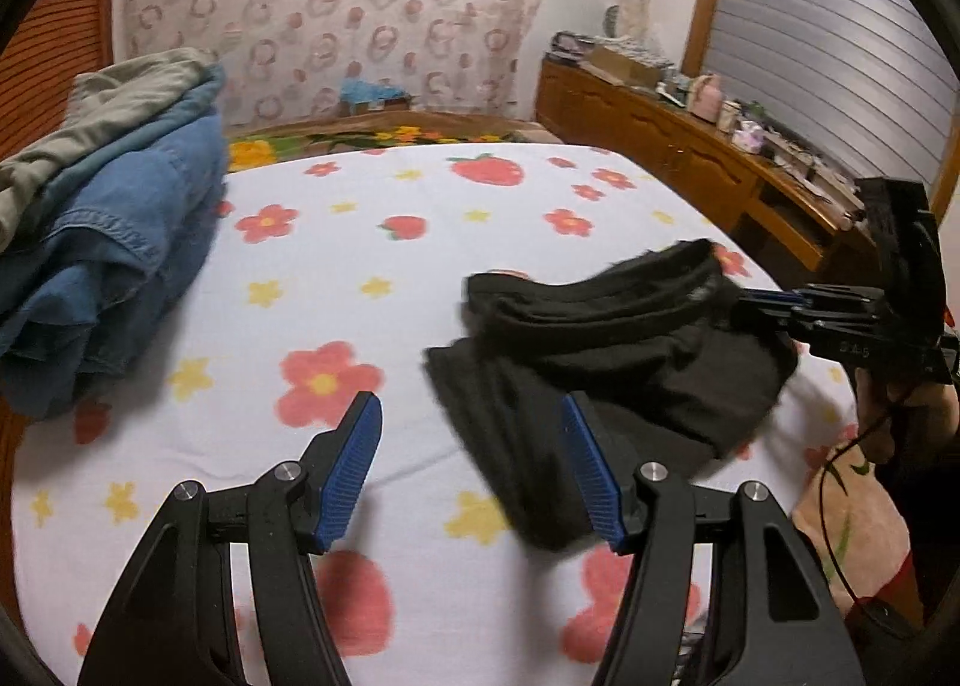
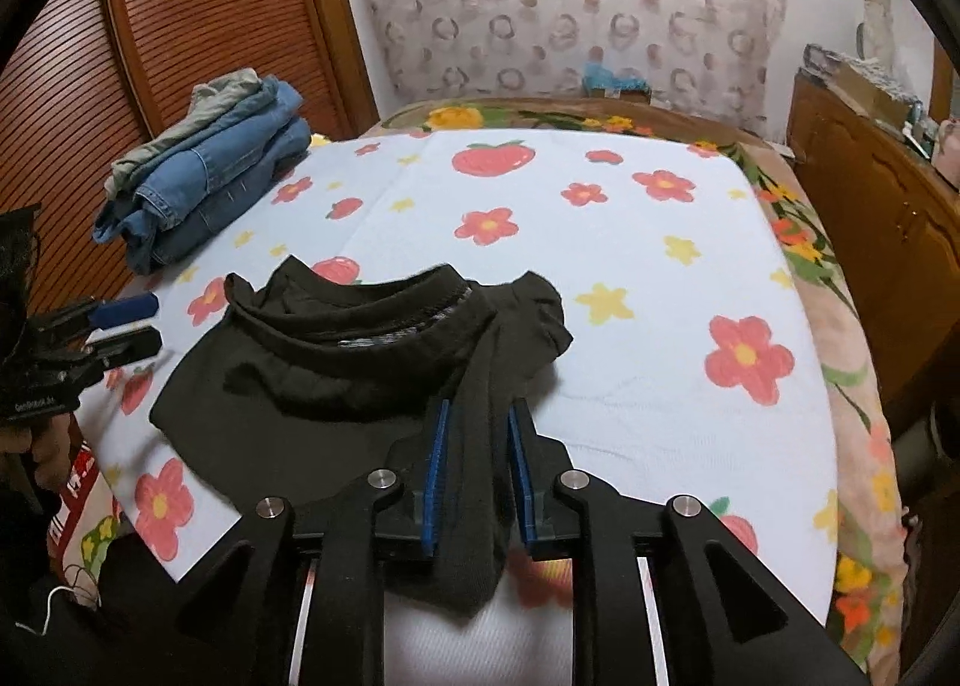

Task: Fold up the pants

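From the left wrist camera, a bed [image 1: 420, 242] covered in a white sheet printed with red flowers, yellow stars and strawberries fills the view. The left gripper [image 1: 471, 467] hangs over bare sheet at the near edge, its blue-padded jaws spread wide with nothing between them. Just right of it lie the black pants [image 1: 600, 362], loosely bunched, their ribbed waistband [image 1: 654, 284] raised on the far right side while a narrower dark strip runs toward the near edge. The right gripper [image 1: 774, 305] reaches in from the right at that waistband side. A stack of folded denim clothes [image 1: 114, 242] sits at the far left, well apart. From the right wrist camera, the pants lie in the near middle of the bed, waistband opening toward the far side, and one leg [image 2: 477, 482] runs straight toward the camera, so the long axis seems to go near to far. That leg passes between the right gripper's narrowly parted jaws; whether the pads actually press it cannot be told. The fabric looks thin, light and floppy, likely to sag and slide rather than hold shape, so gripping through doubled layers at the waistband corners or the leg hem seems wisest.
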The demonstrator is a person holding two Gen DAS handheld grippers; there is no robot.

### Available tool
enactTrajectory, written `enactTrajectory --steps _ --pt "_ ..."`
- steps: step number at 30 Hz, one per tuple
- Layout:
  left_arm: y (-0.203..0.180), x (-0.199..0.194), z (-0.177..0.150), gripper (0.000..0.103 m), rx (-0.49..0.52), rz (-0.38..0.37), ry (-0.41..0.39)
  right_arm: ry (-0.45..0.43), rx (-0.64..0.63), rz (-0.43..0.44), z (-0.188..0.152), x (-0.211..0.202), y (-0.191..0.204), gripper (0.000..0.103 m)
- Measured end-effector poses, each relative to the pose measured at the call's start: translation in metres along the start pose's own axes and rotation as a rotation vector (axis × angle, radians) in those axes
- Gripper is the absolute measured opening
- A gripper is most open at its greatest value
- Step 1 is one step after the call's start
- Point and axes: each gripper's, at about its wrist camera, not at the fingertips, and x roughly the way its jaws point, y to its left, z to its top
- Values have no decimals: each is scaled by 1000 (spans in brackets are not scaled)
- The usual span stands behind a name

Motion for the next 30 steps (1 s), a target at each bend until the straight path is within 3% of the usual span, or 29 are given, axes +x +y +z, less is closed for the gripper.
enactTrajectory --steps 8,14,22,24,26,30 --pt "-23 6 -13 62 40 -36 23 -26 -7 15 -26 -27 4 29" --pt "-35 11 -29 43 75 -62 56 -22 -3 38 -41 -36 6 31" --pt "-39 15 -32 27 102 -56 67 -4 17 51 -40 -29 0 31" --pt "-38 15 -33 20 106 -51 66 -7 23 60 -40 -29 -1 27" --pt "-36 14 -33 15 102 -55 64 -2 25 73 -43 -29 -3 15" --pt "-36 13 -34 8 111 -54 54 -7 21 81 -45 -31 -5 7"
